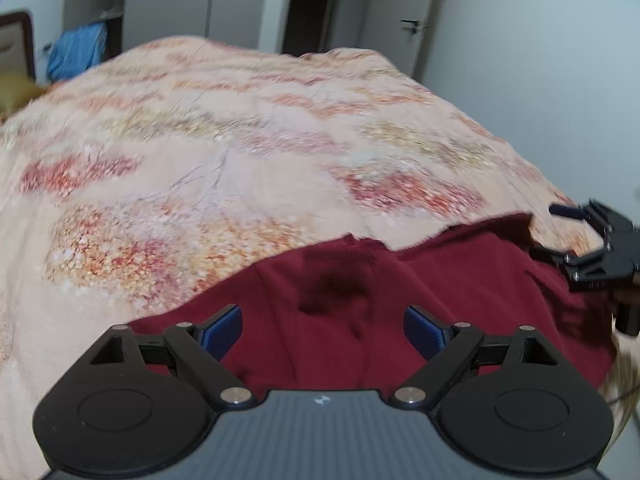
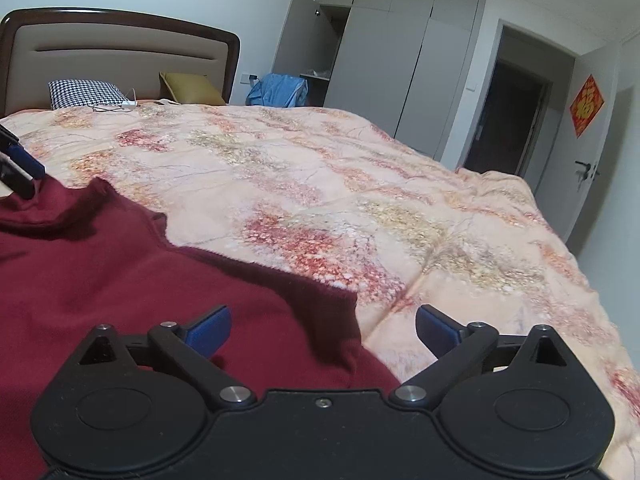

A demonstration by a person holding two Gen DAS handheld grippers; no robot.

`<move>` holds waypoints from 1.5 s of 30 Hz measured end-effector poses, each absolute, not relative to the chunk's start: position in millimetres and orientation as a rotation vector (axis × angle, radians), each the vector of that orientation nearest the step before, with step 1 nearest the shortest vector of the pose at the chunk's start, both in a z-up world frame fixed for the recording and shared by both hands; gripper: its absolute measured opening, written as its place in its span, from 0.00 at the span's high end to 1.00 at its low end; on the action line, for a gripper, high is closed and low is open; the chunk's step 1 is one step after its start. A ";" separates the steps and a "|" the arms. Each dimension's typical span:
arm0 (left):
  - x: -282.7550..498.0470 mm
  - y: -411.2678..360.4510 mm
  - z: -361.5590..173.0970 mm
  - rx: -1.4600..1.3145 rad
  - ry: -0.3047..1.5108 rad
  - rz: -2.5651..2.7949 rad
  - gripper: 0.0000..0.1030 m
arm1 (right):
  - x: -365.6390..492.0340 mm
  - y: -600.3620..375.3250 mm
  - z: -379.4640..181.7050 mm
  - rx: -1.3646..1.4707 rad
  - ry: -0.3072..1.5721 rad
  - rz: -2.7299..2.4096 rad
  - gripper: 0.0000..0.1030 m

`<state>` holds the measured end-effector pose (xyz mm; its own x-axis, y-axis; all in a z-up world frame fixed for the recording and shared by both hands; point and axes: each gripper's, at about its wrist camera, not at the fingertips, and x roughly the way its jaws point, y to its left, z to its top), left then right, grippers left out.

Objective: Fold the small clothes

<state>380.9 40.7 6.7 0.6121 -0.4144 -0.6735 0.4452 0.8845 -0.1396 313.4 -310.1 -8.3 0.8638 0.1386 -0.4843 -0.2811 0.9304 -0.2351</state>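
A garment (image 2: 120, 272) lies spread on the quilt (image 2: 360, 184) at the near edge of the bed. The left gripper (image 1: 322, 330) hovers over the garment's middle, the right gripper (image 2: 322, 332) over its right edge, one finger above cloth, the other above quilt. At the bed's far end stands the headboard (image 2: 120, 52), with a checked pillow (image 2: 86, 92) and a plain cushion (image 2: 192, 88) before it. Behind the bed stands a wardrobe (image 2: 400, 60), with a doorway (image 2: 504, 120) to its right and a door (image 2: 584, 140) further right.
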 end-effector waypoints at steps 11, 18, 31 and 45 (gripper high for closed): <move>341.0 23.6 -29.2 0.189 0.692 -0.357 0.63 | 235.7 -288.4 -38.0 -0.497 0.442 0.151 0.01; 350.6 71.6 -22.2 -0.018 0.696 -0.195 0.93 | 224.0 -292.6 -43.5 -0.410 0.430 0.079 0.01; 330.2 96.2 -32.6 -0.197 0.674 -0.205 0.64 | 206.3 -308.4 -44.9 -0.160 0.429 -0.034 0.01; 234.5 110.5 -50.4 -0.212 0.698 -0.150 0.34 | 169.3 -308.8 -66.0 -0.058 0.502 -0.200 0.01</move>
